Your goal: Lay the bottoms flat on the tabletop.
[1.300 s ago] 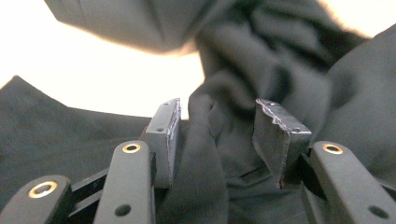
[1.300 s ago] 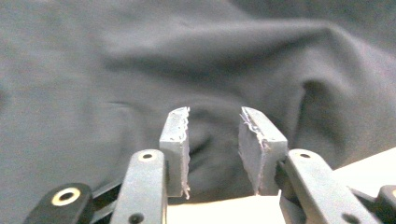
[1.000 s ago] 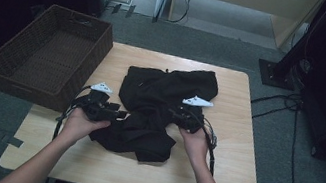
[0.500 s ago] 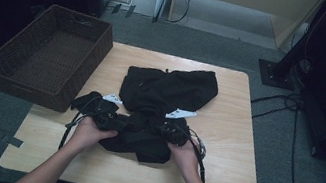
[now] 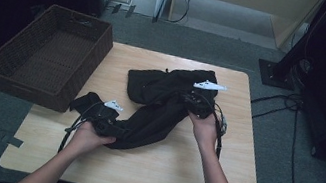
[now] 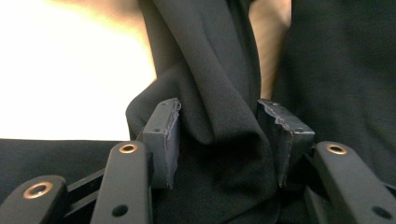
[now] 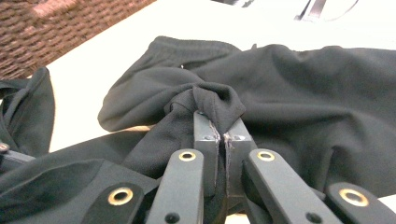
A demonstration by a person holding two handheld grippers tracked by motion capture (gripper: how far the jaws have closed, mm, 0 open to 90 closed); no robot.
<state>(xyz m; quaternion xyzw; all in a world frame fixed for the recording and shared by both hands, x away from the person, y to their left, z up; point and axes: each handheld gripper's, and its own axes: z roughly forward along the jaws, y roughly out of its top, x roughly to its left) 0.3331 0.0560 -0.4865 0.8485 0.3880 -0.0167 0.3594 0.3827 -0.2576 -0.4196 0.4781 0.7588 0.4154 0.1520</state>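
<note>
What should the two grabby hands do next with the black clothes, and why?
Probably draw the two apart to stretch the black garment flat. The right gripper has its fingers pinched shut on a fold, the left gripper has a thick bunch of cloth between its fingers, and the cloth between them looks crumpled on the table.

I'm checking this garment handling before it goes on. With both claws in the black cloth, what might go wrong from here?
1. The left claw holds a thick bunch of the black garment between half-open pads; a pull may slip it out.
2. The right claw pinches only a small fold, which may slip free.
3. One end of the garment hangs near the table edge by the wicker basket; it may drag off.
</note>
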